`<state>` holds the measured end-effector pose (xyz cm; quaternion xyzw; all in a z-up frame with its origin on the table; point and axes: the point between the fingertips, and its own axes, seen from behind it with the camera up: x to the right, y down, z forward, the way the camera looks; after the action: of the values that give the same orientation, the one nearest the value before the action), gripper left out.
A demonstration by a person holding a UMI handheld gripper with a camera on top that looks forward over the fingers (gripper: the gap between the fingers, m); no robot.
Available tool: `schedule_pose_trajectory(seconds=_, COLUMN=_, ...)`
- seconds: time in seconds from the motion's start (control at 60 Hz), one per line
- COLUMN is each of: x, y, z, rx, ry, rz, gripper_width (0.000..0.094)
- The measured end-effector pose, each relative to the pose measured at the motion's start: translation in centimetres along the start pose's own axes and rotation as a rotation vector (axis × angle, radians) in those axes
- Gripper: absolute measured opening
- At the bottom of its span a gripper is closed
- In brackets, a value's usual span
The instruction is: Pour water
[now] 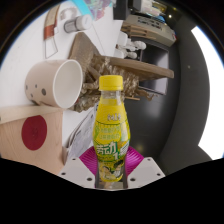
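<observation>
A yellow drink bottle (109,130) with a yellow cap and a green-and-yellow label stands upright between my fingers. My gripper (110,160) is shut on the bottle, with both magenta pads (84,153) pressed against its lower sides. The bottle's base is hidden behind the gripper body. Up and to the left of the bottle lies a white cup (55,82) with small dark dots, tipped so that its open mouth faces the bottle. The cup sits apart from the bottle, beyond the left finger.
A white box with a red circle (32,132) sits left of the fingers, under the cup. A wooden board (135,66) lies behind the bottle. Cluttered items and a pale container (150,28) fill the far side of the surface.
</observation>
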<state>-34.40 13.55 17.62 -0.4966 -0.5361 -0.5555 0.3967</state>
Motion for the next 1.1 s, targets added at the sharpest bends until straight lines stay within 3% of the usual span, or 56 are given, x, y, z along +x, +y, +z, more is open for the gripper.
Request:
schedule_pose_trajectory(seconds=0.4, x=-3.9, y=0.4, z=-3.1, rx=-0.063, ry=-0.387, rz=1.263, gripper_width=0.0316)
schedule_pose_trajectory(seconds=0.55, x=-7.7, y=-1.9, z=-3.9, rx=-0.015, ry=-0.48, rz=1.445, gripper_width=0.0317)
schedule_pose_trajectory(seconds=0.783, x=-11.5, y=-4.5, z=-4.4, rx=0.022, ry=-0.521, rz=1.614, gripper_width=0.033)
schedule_pose_trajectory(seconds=0.85, x=-11.2, y=-4.1, z=-4.4, rx=0.043, ry=-0.484, rz=1.641, gripper_width=0.0343)
schedule_pose_trajectory(seconds=1.0, x=-11.5, y=-3.4, z=-4.5, rx=0.029, ry=-0.493, rz=1.721, gripper_width=0.0493)
schedule_pose_trajectory(seconds=1.033, x=-11.9, y=-3.3, z=-4.7, rx=0.005, ry=-0.517, rz=1.733, gripper_width=0.06)
schedule_pose_trajectory(seconds=1.083, x=-12.0, y=-3.0, z=-5.2, rx=-0.023, ry=-0.529, rz=1.755, gripper_width=0.084)
schedule_pose_trajectory(seconds=1.1, x=-11.9, y=-2.7, z=-5.4, rx=-0.03, ry=-0.53, rz=1.76, gripper_width=0.0874)
